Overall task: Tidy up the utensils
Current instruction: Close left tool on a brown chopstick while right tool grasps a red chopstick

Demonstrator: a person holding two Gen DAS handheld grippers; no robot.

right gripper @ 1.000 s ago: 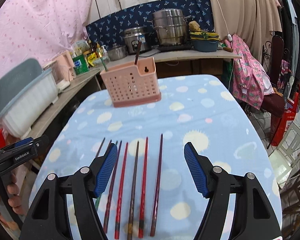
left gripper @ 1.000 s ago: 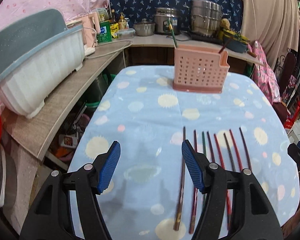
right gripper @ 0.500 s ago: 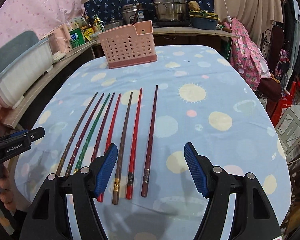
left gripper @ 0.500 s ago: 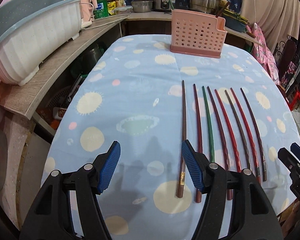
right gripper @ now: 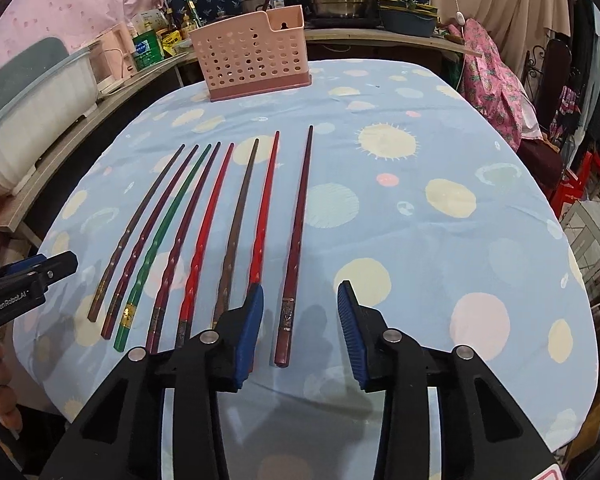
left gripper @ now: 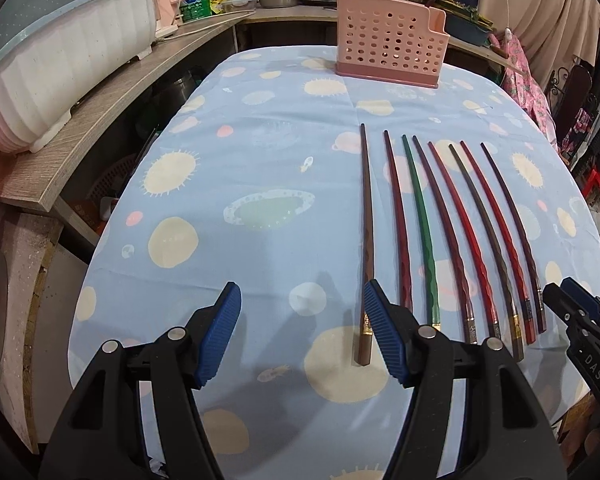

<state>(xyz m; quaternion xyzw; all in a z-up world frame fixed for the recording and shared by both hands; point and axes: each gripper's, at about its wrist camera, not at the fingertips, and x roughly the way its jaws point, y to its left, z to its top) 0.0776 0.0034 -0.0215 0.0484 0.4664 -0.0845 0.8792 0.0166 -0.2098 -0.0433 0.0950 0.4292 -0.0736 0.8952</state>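
Both grippers have come down toward the near ends of the chopsticks, and the pink perforated utensil holder [right gripper: 256,56] now sits higher and farther off in each view. Right gripper [right gripper: 300,328]: its jaws have just been closing and now stand narrow, straddling the butt of the dark maroon chopstick [right gripper: 296,240] at the row's right end; the pads do not yet touch it. Left gripper [left gripper: 302,336]: jaws moderately wide, nothing between them; its right pad sits just beside the brown chopstick [left gripper: 367,232] at the row's left end.

Eight chopsticks lie side by side on the blue patterned tablecloth [right gripper: 460,220], tips toward twelve o'clock, where the holder stands at the table's far edge.

Procedure for this step, as judged:
1. Centre the maroon stick between the pads before closing.
2. Keep the left pad clear of the neighbouring red chopstick [right gripper: 266,216].
3. Grip near the decorated butt, then lift straight up to avoid dragging cloth.
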